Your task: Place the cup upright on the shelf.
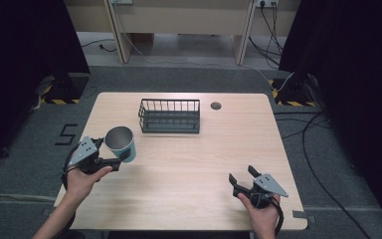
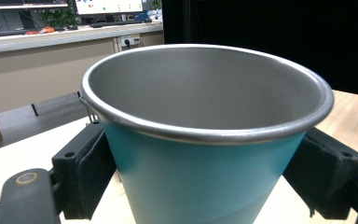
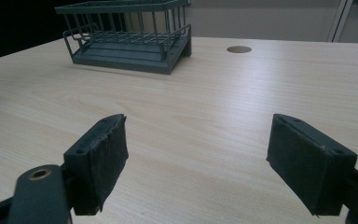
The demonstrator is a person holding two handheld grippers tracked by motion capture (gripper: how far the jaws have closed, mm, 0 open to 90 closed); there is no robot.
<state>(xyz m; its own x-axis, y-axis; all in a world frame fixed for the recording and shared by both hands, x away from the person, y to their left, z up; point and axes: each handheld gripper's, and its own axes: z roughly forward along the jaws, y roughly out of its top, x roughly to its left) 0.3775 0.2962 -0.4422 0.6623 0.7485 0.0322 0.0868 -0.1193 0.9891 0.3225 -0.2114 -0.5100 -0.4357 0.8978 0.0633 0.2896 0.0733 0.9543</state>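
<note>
A teal cup (image 1: 122, 144) with a metal-grey inside and rim is held upright above the table's left side. My left gripper (image 1: 122, 157) is shut on the teal cup (image 2: 200, 186), one black pad pressed against each side of its wall. A dark wire basket (image 1: 169, 115) stands empty at the back middle of the table, and it is seen far off as the wire basket (image 3: 126, 37). My right gripper (image 1: 242, 177) rests low near the front right of the table, and its jaws stand wide apart in the right gripper (image 3: 196, 158) view with bare wood between them.
The light wooden table (image 1: 189, 164) has a round cable hole (image 1: 216, 105) at the back right. Black curtains flank both sides, and cables run on the floor to the right. A wooden bench stands beyond the table's far edge.
</note>
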